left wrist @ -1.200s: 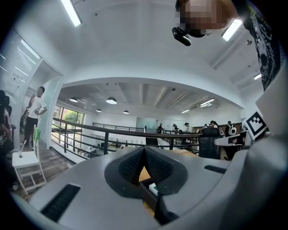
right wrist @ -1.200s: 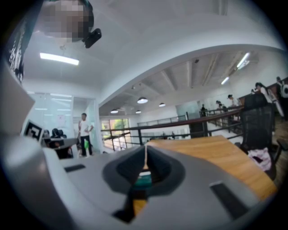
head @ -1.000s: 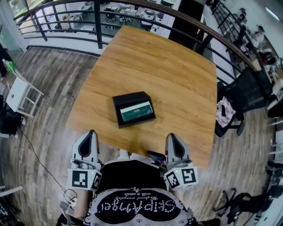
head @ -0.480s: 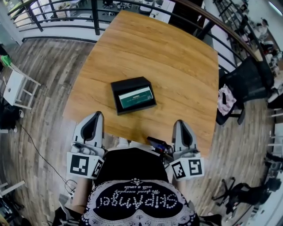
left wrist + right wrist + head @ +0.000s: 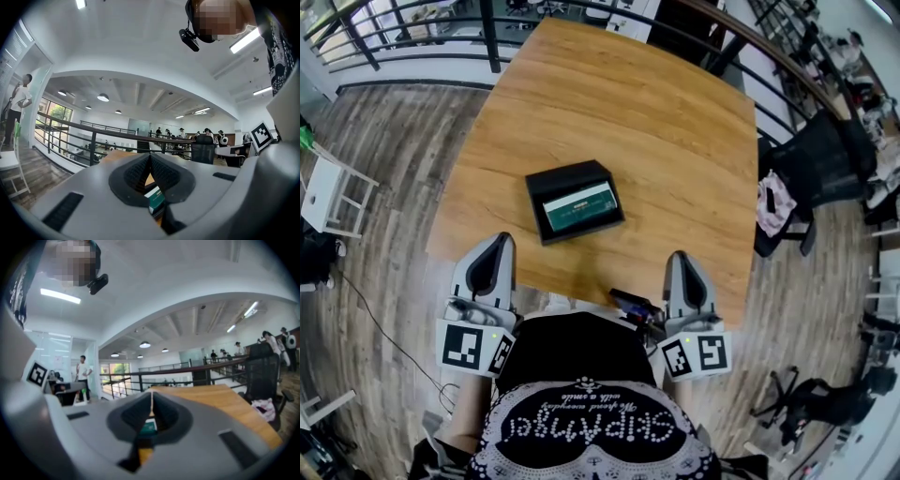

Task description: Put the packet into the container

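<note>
A black container (image 5: 553, 180) lies on the wooden table (image 5: 656, 141), a little left of its middle. A green and white packet (image 5: 578, 206) rests flat inside it. My left gripper (image 5: 501, 240) hovers over the table's near edge, below and left of the container, shut and empty. My right gripper (image 5: 679, 256) hangs at the near edge to the right, also shut and empty. In the left gripper view the packet (image 5: 156, 199) shows below the closed jaws of my left gripper (image 5: 150, 157). In the right gripper view the packet (image 5: 149, 426) appears beneath the closed pads (image 5: 161, 416).
A black railing (image 5: 487, 37) runs behind the table. A black office chair (image 5: 811, 178) with a pink cloth (image 5: 769, 202) stands at the table's right. A white stool (image 5: 328, 197) sits on the wood floor at the left. People stand far off.
My left gripper has come forward over the table's near edge, towards the container. The right gripper has barely moved. The head camera has shifted a little.
</note>
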Demonstrator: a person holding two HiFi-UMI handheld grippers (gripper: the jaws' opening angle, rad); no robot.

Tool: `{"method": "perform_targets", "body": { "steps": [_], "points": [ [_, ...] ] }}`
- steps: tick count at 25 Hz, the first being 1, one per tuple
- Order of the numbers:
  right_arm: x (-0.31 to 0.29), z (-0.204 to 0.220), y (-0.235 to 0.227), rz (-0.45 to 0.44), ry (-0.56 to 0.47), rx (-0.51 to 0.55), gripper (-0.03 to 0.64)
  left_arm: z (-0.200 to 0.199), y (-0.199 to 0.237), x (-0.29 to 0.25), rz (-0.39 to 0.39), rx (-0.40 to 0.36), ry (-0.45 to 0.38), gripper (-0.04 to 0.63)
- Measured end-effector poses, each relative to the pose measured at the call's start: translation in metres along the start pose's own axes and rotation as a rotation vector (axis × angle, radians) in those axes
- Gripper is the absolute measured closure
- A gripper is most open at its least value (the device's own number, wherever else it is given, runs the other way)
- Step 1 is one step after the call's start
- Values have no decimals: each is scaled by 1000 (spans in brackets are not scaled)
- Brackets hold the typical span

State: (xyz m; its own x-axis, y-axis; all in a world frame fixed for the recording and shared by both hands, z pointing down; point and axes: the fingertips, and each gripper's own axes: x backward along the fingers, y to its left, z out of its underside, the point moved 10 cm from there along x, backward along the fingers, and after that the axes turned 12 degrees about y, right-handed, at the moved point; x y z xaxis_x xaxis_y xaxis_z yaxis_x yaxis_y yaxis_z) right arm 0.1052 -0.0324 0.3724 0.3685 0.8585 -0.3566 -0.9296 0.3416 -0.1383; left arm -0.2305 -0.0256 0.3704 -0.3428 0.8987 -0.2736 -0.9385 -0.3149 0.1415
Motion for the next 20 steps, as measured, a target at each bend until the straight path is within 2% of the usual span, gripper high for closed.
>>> {"method": "perform_targets", "body": {
  "steps": [20],
  "points": [
    [-8,-1,1,5,55,31,583,4,6,-10,-30,34,39,568]
  ]
}}
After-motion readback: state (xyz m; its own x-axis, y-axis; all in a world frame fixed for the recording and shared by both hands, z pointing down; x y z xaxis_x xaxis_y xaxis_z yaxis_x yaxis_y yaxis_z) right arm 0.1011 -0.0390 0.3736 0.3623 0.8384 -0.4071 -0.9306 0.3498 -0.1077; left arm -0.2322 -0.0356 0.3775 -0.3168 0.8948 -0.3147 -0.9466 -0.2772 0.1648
